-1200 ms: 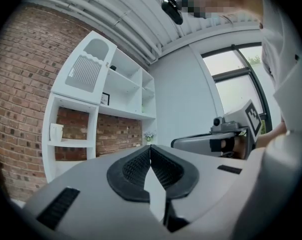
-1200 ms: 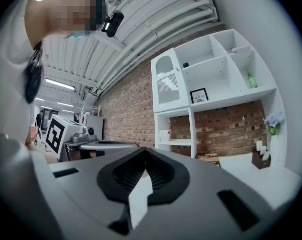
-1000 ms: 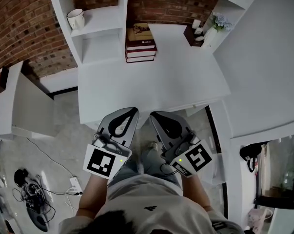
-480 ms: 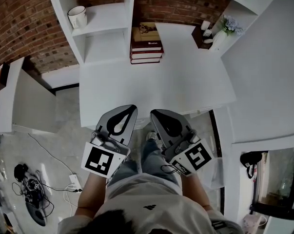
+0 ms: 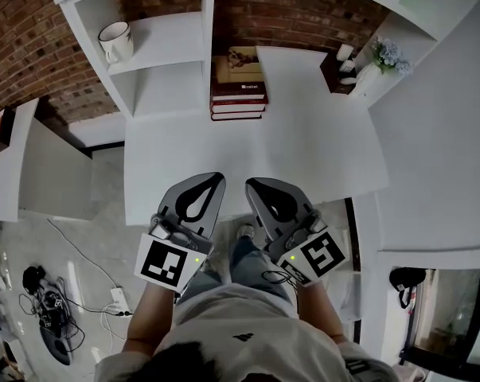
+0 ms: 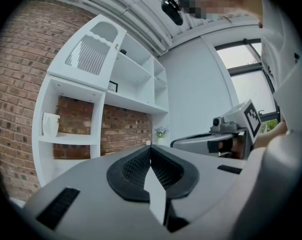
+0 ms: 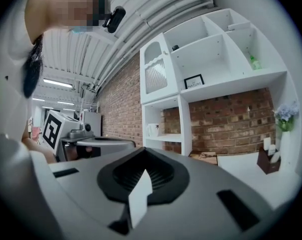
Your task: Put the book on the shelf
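Two hand-held grippers sit side by side over the near edge of the white surface (image 5: 303, 150). The left gripper (image 5: 216, 179) and the right gripper (image 5: 251, 185) point level toward the far edge, and the two stand close but apart. The left gripper's own view shows its fingers (image 6: 150, 147) pressed together with nothing between them. The right gripper's own view shows the same of its fingers (image 7: 144, 150). A broad stretch of white surface lies between the fingertips and the stack of maroon hardback books (image 5: 238, 95). This stack lies flat at the far edge, against the red brick wall (image 5: 287, 10), and a tan-covered book (image 5: 241, 60) lies on top of it. The stack's left side is just beside the upright of the white shelf unit (image 5: 207, 22), which rises from the far left corner. A white ceramic mug (image 5: 115, 40) stands on the unit's middle board, well apart from the books. The compartment under that board opens toward the surface at its left edge. A small dark holder with white items (image 5: 341, 62) stands in the far right corner, with a white vase of pale flowers (image 5: 377, 64) just beside it. Both are well apart from the stack. Beyond the left edge the grey floor (image 5: 88, 237) drops away, with a lower white side table (image 5: 40, 165) and loose cables (image 5: 56, 317) on that side.
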Motion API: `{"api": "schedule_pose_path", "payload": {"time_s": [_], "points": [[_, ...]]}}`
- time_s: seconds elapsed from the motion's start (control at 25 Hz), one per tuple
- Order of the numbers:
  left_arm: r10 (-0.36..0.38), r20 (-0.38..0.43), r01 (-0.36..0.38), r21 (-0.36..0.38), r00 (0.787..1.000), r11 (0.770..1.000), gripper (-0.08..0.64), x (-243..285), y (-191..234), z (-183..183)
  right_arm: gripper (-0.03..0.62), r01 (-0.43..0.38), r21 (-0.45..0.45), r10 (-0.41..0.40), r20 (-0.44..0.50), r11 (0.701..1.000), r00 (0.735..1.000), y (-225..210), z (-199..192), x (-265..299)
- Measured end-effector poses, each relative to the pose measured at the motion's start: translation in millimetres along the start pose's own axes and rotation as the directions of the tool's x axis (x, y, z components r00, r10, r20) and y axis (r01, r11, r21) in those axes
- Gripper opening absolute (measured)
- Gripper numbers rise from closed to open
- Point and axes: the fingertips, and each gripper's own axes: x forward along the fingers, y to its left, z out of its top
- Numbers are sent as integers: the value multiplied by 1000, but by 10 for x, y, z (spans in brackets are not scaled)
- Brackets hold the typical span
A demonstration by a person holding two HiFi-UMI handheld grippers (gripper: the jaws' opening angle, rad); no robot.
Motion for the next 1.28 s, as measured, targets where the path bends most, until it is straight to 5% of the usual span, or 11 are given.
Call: {"api": "schedule_pose_path", "payload": {"time_s": [0.76,1.28], "points": [[136,-17,-136,4,991,991,14,1010,133,87,4,-136,-18,136,-12,991,991,-1041,100,197],[192,-57,-189,50,980,981,14,1260,5,30,3,-216,19,216,13,976,976,-1282,12,179]]}}
